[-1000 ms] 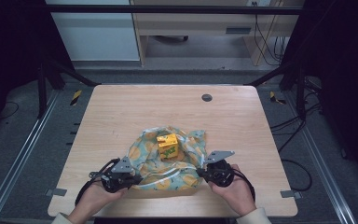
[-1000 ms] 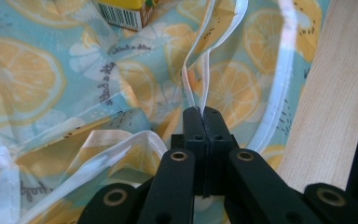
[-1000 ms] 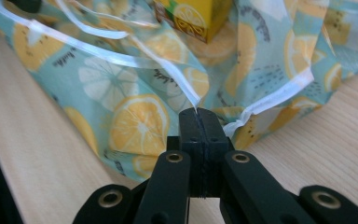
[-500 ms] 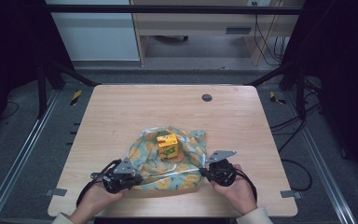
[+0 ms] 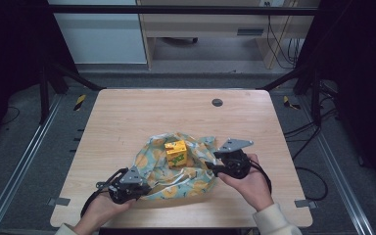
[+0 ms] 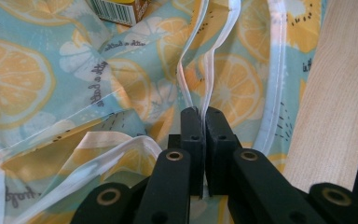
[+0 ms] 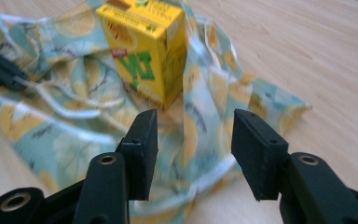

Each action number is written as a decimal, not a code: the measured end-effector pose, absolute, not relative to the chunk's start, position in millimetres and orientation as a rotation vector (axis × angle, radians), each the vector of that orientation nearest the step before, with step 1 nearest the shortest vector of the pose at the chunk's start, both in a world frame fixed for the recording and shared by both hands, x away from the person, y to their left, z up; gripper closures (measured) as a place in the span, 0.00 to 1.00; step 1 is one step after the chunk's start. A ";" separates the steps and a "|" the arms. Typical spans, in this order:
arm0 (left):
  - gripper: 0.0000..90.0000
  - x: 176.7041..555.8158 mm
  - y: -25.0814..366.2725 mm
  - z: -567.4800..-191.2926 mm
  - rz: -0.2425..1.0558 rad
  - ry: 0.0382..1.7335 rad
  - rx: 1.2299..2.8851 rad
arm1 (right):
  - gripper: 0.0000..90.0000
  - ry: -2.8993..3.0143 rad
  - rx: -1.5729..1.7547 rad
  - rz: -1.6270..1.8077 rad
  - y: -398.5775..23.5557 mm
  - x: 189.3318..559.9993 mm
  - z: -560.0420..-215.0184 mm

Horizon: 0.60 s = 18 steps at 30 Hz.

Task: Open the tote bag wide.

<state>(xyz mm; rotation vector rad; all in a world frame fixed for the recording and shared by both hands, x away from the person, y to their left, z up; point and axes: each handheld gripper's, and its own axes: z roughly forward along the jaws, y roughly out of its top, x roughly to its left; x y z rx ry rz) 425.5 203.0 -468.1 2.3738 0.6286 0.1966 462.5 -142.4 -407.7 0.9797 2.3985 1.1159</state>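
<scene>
Two grippers work one printed cloth (image 5: 176,169) on a wooden counter (image 5: 127,117).

Left gripper (image 5: 127,185), lower left of the high view: jaws pressed together, pinching the cloth's white hem (image 6: 200,70), which rises in two folds from between them in the left gripper view. Bare counter wood runs up the right side of that view.

Cloth, centre of the high view and slightly low: pale blue with orange citrus slices, rumpled, its long axis running from the lower left near the left gripper up toward the right gripper. Its lower edge lies close to the counter's near edge.

Yellow carton (image 5: 176,152), on the cloth's upper middle: standing upright, long axis vertical, a printed face turned toward the right gripper view.

Right gripper (image 5: 230,164), right of centre in the high view: jaws spread, having just been opening, with nothing pressed between them; a fold of cloth and the carton show in the gap beyond.

Open room: the counter's upper half is bare apart from a small dark round fitting (image 5: 217,102) near the far edge.
</scene>
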 end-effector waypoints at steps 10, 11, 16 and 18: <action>0.98 422.9 204.1 -465.2 0.195 0.609 2.375 | 0.64 2.484 0.968 1.014 -97.5 503.9 -426.2; 0.98 423.1 204.5 -465.1 0.194 0.606 2.378 | 0.72 2.495 0.982 0.999 -95.6 506.9 -428.7; 0.98 423.9 203.5 -465.3 0.192 0.610 2.369 | 0.98 2.495 1.011 1.009 -94.8 519.2 -429.5; 0.98 424.9 202.4 -464.5 0.202 0.614 2.365 | 1.00 2.454 1.044 1.039 -97.8 528.6 -423.8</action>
